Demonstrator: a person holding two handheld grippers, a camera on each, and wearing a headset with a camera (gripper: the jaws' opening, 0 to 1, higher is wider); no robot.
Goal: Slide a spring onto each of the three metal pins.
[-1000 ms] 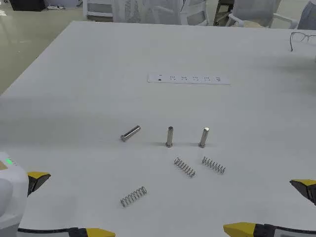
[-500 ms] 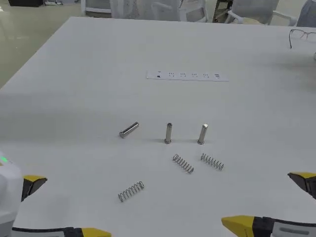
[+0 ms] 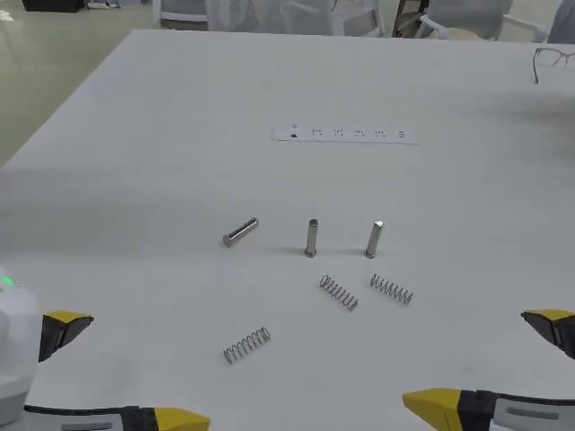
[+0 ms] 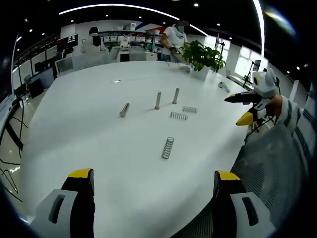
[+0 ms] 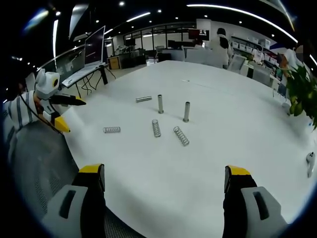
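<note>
On the white table (image 3: 135, 180) there are three metal pins in a row. The left pin (image 3: 240, 232) lies on its side, while the middle pin (image 3: 312, 238) and the right pin (image 3: 375, 239) stand upright. Nearer lie three springs, each apart from the pins: the left spring (image 3: 246, 345), the middle spring (image 3: 338, 293) and the right spring (image 3: 391, 289). The left gripper (image 3: 123, 371) is at the near left and the right gripper (image 3: 488, 362) at the near right; both have their jaws wide apart and hold nothing. A power strip (image 3: 344, 135) lies farther away
</note>
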